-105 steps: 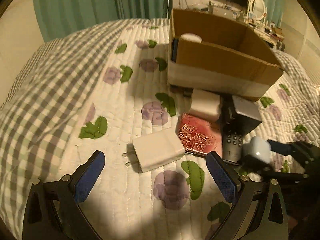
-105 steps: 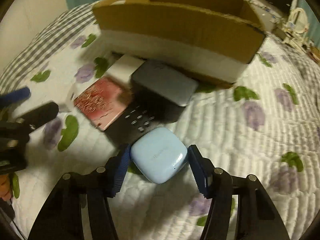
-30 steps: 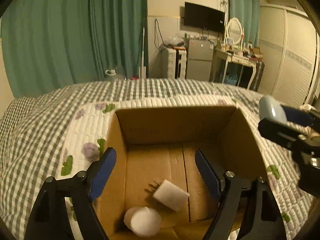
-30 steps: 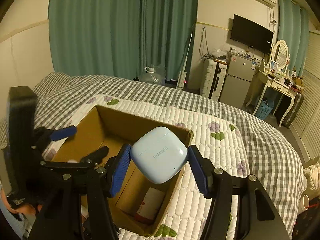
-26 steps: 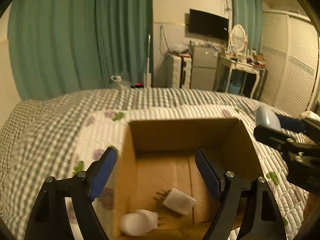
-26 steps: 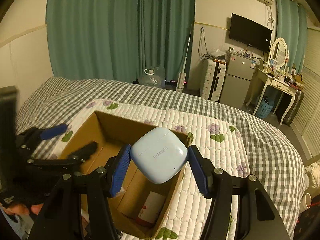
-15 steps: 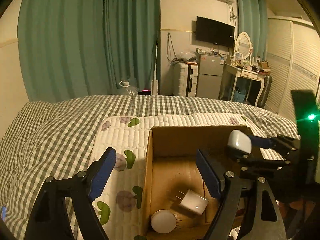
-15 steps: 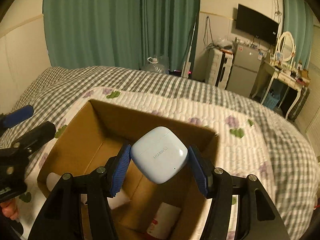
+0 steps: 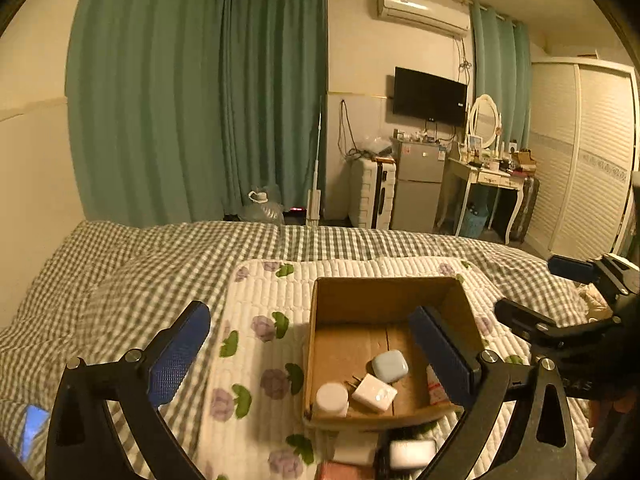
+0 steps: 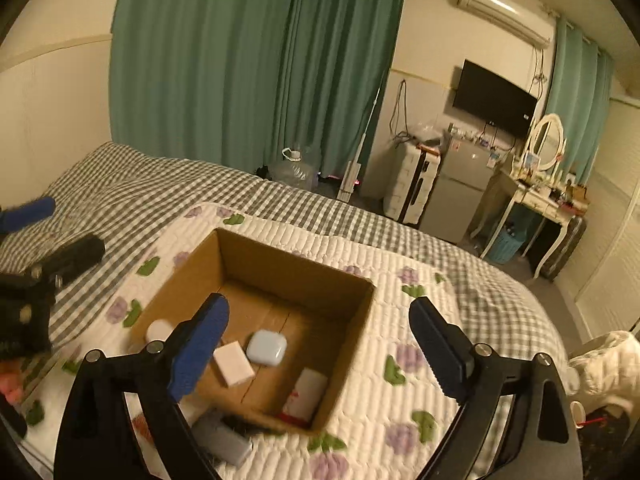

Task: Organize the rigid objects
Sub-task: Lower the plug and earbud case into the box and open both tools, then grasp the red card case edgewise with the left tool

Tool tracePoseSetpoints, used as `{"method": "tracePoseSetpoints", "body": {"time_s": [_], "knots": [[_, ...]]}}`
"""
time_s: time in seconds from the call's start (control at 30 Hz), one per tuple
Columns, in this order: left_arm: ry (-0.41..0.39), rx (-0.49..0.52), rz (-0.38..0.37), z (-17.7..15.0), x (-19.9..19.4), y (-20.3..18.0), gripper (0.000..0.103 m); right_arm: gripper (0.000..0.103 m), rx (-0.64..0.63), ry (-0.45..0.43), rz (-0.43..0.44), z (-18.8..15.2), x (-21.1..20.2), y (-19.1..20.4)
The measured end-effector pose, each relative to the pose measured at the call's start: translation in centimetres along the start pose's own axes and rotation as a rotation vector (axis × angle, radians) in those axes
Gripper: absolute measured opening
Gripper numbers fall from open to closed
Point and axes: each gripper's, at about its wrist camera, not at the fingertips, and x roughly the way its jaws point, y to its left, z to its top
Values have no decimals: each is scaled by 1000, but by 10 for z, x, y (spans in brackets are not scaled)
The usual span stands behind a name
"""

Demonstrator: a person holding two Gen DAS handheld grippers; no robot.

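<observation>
One box (image 10: pixel 294 276) (perhaps four items inside)

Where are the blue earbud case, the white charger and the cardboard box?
blue earbud case (image 10: pixel 266 347): right wrist view, middle of its lid.
white charger (image 9: pixel 375 393): left wrist view, its top face.
cardboard box (image 10: pixel 292 274): right wrist view, inner far wall.

checked bed (image 9: pixel 160 248), quilted mat (image 9: pixel 260 288), cardboard box (image 9: pixel 384 292)

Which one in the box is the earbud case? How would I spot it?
Look on the bed for the open cardboard box. On its floor, the earbud case lies next to a white charger. It is the only pale blue thing there, a rounded, pebble-like square.
</observation>
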Motion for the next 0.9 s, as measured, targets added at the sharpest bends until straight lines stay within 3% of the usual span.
{"method": "tracePoseSetpoints", "body": {"time_s": [0.23, 0.4, 0.73, 0.9], "knots": [[44, 3, -13, -26, -44, 6, 103, 93, 14, 38, 56, -33, -58, 11], [92, 16, -9, -57, -45, 7, 103, 93, 7, 50, 60, -61, -73, 21], [304, -39, -6, -137, 23, 6, 103, 93, 64, 164, 57, -123, -13, 27], [435, 4, -11, -177, 62, -11, 103, 93, 90, 224, 74, -148, 18, 25]]}}
